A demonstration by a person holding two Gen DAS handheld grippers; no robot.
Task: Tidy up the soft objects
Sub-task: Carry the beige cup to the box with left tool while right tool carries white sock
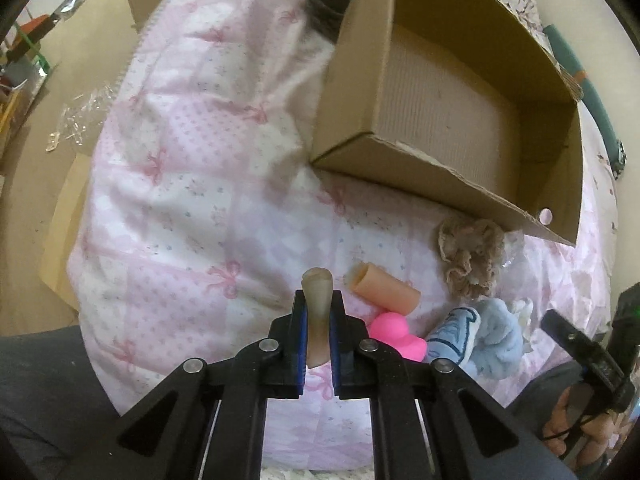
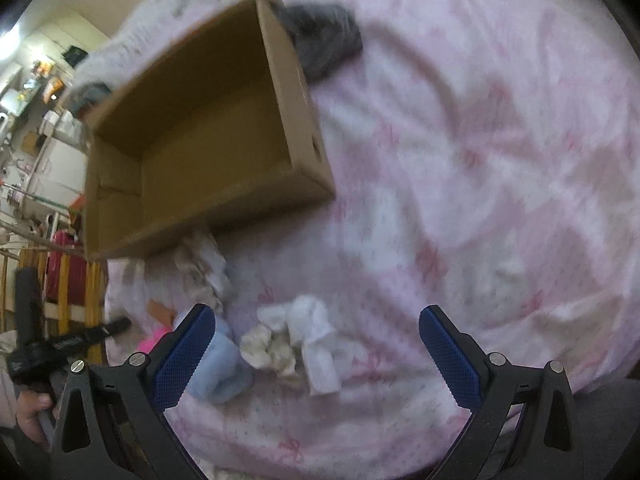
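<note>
My left gripper (image 1: 318, 300) is shut on a grey-brown soft tube (image 1: 317, 286), held above the pink quilt. To its right lie a peach tube (image 1: 382, 286), a pink squishy toy (image 1: 394, 334), a blue fluffy sock (image 1: 492, 336) and a beige lace scrunchie (image 1: 470, 258). An open cardboard box (image 1: 440, 180) sits beyond them with nothing in it. My right gripper (image 2: 316, 332) is open above white and cream crumpled cloths (image 2: 296, 344); the blue sock (image 2: 222, 376) lies by its left finger. The box (image 2: 296, 92) is at upper left in the right wrist view.
A dark garment (image 1: 328, 0) lies behind the box; it also shows in the right wrist view (image 2: 324, 40). The quilt (image 1: 180, 160) covers the bed; floor with cardboard and plastic scraps (image 1: 80, 116) lies off its left edge. The right wrist view is motion-blurred.
</note>
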